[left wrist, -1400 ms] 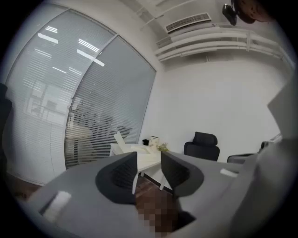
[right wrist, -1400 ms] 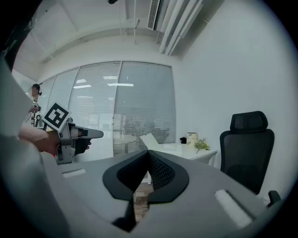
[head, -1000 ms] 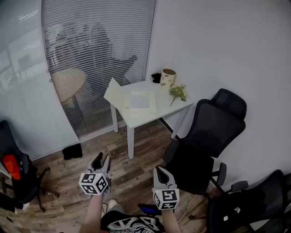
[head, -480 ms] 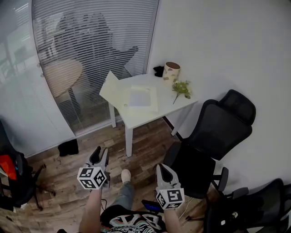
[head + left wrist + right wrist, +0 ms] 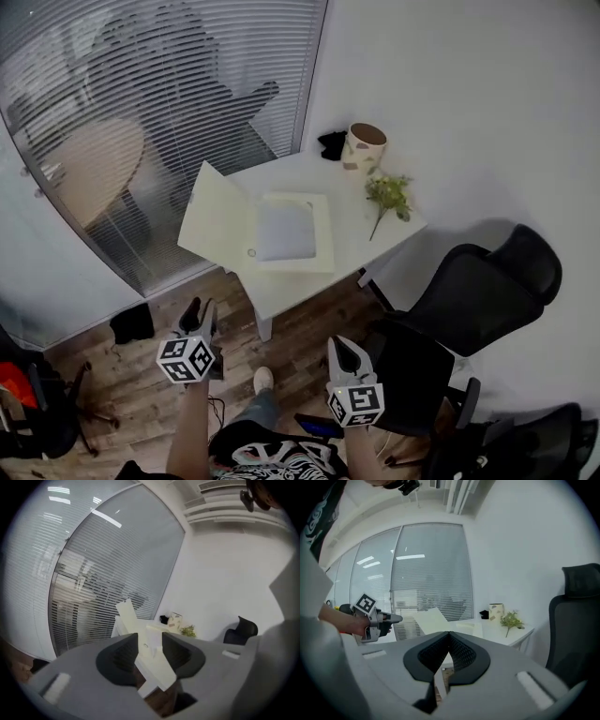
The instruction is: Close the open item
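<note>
Flat cream box [image 5: 295, 232] lies open on white table [image 5: 349, 192], lid [image 5: 217, 220] tilted up on its left, both grippers well short: left gripper [image 5: 200, 314] spread and empty, likely for the lid, right gripper [image 5: 343, 345] pressed together, empty

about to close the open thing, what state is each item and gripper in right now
folder: open on the table, cover tilted up at its left
left gripper: jaws apart, empty
right gripper: jaws together, empty
cup: upright
plant sprig: lying flat on the table
blinds: lowered
</note>
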Action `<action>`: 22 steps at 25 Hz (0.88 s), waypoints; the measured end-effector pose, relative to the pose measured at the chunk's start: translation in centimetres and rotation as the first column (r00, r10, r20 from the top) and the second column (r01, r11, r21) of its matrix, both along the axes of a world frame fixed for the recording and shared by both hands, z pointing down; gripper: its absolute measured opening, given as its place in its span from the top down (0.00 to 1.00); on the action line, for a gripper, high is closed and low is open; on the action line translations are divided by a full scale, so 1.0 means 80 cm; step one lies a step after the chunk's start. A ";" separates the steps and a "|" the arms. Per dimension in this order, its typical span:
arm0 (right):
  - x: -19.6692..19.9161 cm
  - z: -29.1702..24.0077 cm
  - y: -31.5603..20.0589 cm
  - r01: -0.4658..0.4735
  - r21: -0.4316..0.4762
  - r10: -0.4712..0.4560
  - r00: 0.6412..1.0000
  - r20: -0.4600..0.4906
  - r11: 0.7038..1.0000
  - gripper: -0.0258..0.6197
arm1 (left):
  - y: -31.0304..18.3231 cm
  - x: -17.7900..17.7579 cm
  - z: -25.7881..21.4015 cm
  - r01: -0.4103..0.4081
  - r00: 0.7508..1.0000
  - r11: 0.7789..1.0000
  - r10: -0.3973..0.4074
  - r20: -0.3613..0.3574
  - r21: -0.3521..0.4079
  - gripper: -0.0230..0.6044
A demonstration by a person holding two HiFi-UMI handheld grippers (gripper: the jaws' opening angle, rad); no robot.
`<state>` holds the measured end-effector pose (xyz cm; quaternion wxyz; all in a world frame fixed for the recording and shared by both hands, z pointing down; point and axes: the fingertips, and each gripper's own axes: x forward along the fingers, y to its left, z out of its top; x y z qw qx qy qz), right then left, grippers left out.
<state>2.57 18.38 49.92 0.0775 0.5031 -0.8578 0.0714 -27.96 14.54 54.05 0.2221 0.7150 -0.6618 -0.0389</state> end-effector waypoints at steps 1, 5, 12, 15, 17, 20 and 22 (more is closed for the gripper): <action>-0.007 0.006 -0.022 0.005 -0.011 -0.005 1.000 -0.024 1.000 0.96 | -0.022 -0.005 0.008 -0.003 1.000 1.000 0.003 -0.004 -0.017 0.70; -0.032 0.028 -0.095 0.011 -0.057 -0.014 0.998 -0.068 0.998 0.96 | -0.091 -0.024 0.040 -0.002 1.000 0.997 0.000 -0.023 -0.077 0.70; -0.060 0.074 -0.163 0.038 -0.154 -0.058 0.990 -0.126 0.987 0.96 | -0.162 -0.062 0.082 0.047 0.988 0.993 -0.062 -0.145 -0.109 0.69; -0.065 0.087 -0.183 0.021 -0.175 -0.045 0.990 -0.130 0.984 0.96 | -0.179 -0.074 0.096 0.066 0.986 0.991 -0.083 -0.148 -0.116 0.70; -0.068 0.095 -0.191 0.017 -0.187 -0.043 0.990 -0.135 0.982 0.96 | -0.185 -0.079 0.103 0.076 0.984 0.990 -0.094 -0.152 -0.123 0.70; -0.071 0.103 -0.200 0.016 -0.198 -0.045 0.989 -0.144 0.980 0.96 | -0.193 -0.085 0.104 0.088 0.983 0.988 -0.106 -0.150 -0.123 0.70; -0.070 0.105 -0.201 0.006 -0.207 -0.037 0.988 -0.148 0.978 0.96 | -0.197 -0.088 0.100 0.095 0.982 0.988 -0.113 -0.149 -0.118 0.70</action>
